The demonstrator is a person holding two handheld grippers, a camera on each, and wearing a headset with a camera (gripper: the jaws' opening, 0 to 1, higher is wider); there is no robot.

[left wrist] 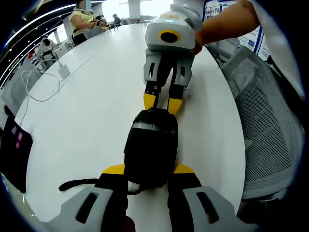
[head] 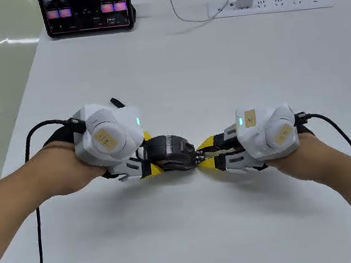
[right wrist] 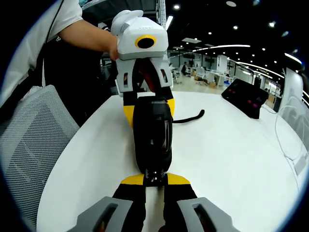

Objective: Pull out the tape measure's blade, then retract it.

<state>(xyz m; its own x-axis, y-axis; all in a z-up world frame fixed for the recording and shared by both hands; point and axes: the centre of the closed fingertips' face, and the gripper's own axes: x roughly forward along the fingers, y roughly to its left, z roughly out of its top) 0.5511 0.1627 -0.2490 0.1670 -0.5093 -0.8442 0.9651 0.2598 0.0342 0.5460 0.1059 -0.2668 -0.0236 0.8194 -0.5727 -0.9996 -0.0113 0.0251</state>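
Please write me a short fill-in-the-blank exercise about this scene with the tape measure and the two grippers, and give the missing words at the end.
1. The left gripper is shut on the case of the tape measure, which is ____ in colour.
2. The right gripper pinches the blade end at the mouth of the ____.
3. Both grippers work over a ____ table.

Missing words: black; case; white.
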